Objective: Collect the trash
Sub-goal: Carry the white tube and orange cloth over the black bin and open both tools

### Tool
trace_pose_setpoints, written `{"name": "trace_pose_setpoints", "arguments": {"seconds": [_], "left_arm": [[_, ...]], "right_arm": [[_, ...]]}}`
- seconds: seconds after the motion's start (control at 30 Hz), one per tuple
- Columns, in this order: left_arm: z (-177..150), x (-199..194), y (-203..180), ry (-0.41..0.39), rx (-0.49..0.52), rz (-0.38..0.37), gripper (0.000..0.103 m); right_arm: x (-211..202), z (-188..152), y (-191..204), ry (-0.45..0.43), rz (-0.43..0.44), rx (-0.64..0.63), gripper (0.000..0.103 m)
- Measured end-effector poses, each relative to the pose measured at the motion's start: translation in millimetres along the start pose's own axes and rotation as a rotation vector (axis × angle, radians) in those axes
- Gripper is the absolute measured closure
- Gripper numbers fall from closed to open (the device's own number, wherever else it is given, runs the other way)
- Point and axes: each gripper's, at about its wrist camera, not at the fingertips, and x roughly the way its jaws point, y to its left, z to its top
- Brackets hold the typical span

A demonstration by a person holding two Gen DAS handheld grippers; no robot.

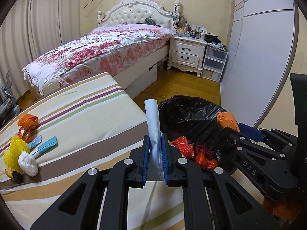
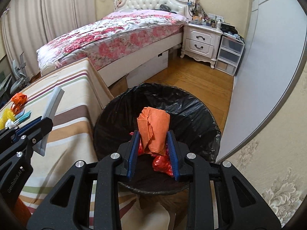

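Crumpled orange paper [image 2: 153, 128] fills the right tool [image 2: 153, 149]; left tool [image 1: 155, 153] pinches a flat, glossy grey wrapper [image 1: 153, 122].

bin [image 2: 201, 115] right of cushion [image 1: 86, 115] | bed [image 1: 107, 51] behind both

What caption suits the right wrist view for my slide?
Right gripper holds crumpled orange paper above the black-lined trash bin.

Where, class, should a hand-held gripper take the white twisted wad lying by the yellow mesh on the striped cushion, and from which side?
Grip the white twisted wad across its narrower upper part, coming from above. It lies flat on the striped cushion, with yellow foam mesh crowding its left, so a sideways approach looks blocked.
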Motion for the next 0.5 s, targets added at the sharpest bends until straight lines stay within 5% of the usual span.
{"name": "trace_pose_setpoints", "arguments": {"seconds": [0.5], "left_arm": [[17.0,37.9,-26.5,0.036,0.042,0.028,0.089]], "right_arm": [[18.2,10.8,-28.6,-0.001,-0.026,0.066,0.074]]}}
